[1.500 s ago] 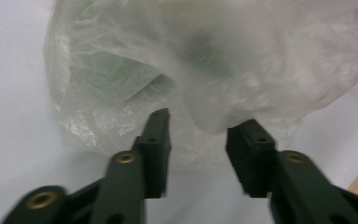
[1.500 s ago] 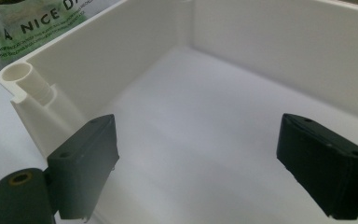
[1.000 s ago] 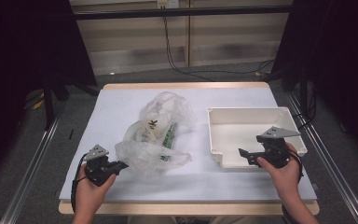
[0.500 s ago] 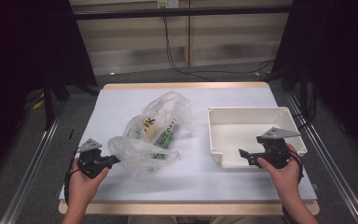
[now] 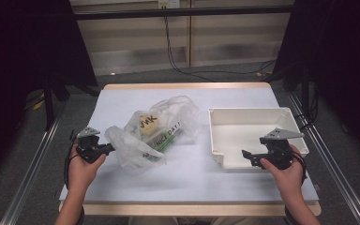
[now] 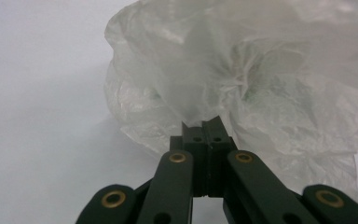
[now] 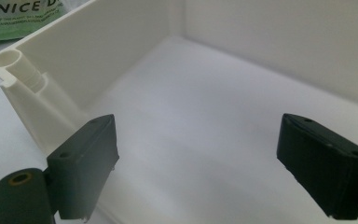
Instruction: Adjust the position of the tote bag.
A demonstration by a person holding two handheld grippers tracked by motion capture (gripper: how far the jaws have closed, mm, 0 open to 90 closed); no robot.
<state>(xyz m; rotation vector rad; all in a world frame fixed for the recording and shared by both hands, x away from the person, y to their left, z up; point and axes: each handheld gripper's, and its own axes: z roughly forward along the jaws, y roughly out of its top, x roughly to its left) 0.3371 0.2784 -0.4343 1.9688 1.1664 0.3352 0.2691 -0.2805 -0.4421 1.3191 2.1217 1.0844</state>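
A crumpled clear plastic bag [image 5: 157, 131] with green print and something yellow inside lies mid-table. My left gripper [image 5: 108, 149] is shut on the bag's left edge; in the left gripper view the film [image 6: 242, 88] bunches up out of the closed jaws at my left gripper [image 6: 206, 127]. A white rectangular bin [image 5: 251, 133] stands to the right, with nothing inside that I can see. My right gripper [image 5: 247, 156] hovers at the bin's front rim, jaws wide apart. In the right gripper view, my right gripper [image 7: 209, 163] is open over the bin's bare floor [image 7: 200, 107].
The table has a white top [image 5: 187, 178] with a wooden rim. Metal rails run along both sides of the table. A cable hangs down the wall behind. A corner of the bag's green print [image 7: 23, 16] shows past the bin's corner.
My left gripper has drawn leftward with the bag's edge, stretching the bag out to the left. The right gripper has stayed at the bin.
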